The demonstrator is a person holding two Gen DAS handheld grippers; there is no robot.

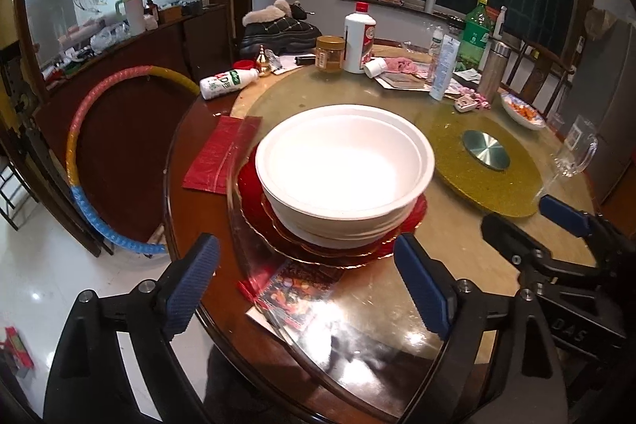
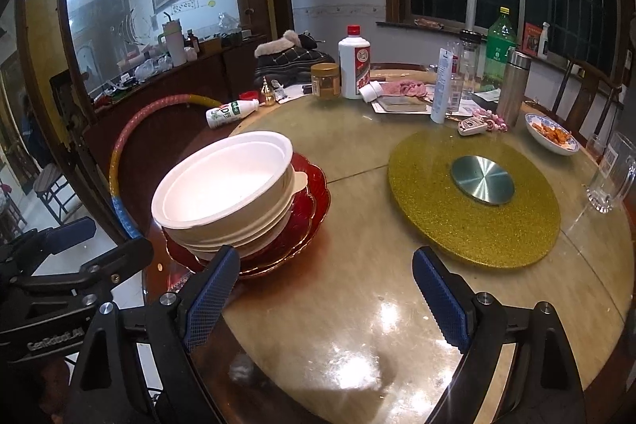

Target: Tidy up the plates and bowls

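White bowls (image 1: 344, 165) sit nested on red plates (image 1: 278, 225) at the table's (image 2: 357, 324) near left edge. Left gripper (image 1: 306, 289) and right gripper (image 2: 326, 301): jaws spread wide, holding nothing.

Bare glass tabletop (image 2: 338, 304) is left open at the near edge, between the stacked white bowls on red scalloped plates (image 2: 226, 185) and the gold glitter turntable disc (image 2: 477, 229). The far side is blocked by upright bottles and jars (image 2: 353, 66).
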